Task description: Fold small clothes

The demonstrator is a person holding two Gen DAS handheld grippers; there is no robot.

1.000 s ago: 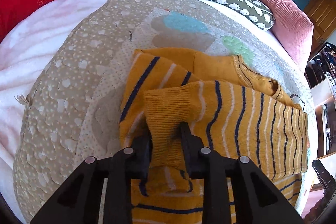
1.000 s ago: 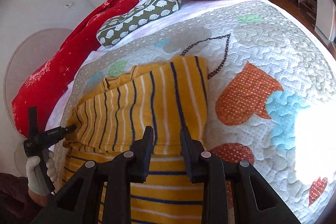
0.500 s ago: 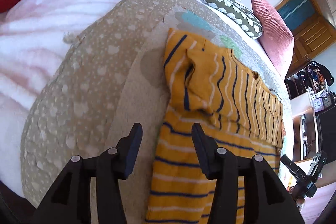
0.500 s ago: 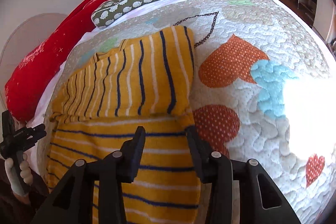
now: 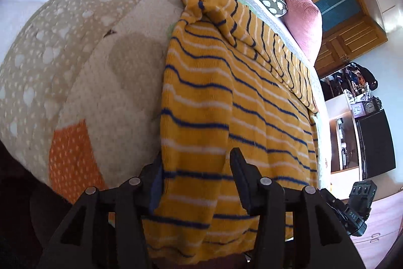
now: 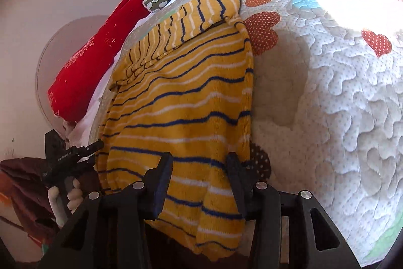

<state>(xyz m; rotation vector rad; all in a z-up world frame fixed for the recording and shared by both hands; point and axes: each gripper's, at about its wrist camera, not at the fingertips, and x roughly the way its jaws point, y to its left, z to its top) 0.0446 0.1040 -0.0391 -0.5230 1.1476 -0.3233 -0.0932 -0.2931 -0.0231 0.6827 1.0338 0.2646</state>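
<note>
A: Where's the mustard-yellow knitted sweater with navy and white stripes (image 5: 226,97)?

B: On the quilted bedspread (image 6: 327,92), hem overhanging the edge. Left gripper (image 5: 196,163) and right gripper (image 6: 199,165) are spread, straddling the hem corners.

A: Advice?

B: Pinch both corners evenly, then lift together.

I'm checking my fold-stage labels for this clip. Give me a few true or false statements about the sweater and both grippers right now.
1. The yellow striped sweater has both sleeves folded across its upper part. True.
2. The left gripper is shut on a sleeve cuff. False: it is open, its fingers either side of the bottom hem's left corner.
3. The right gripper is open at the hem's right corner. True.
4. The hem lies flat in the middle of the quilt. False: it droops over the bed's near edge.
5. A pink pillow lies beyond the sweater. True.
</note>
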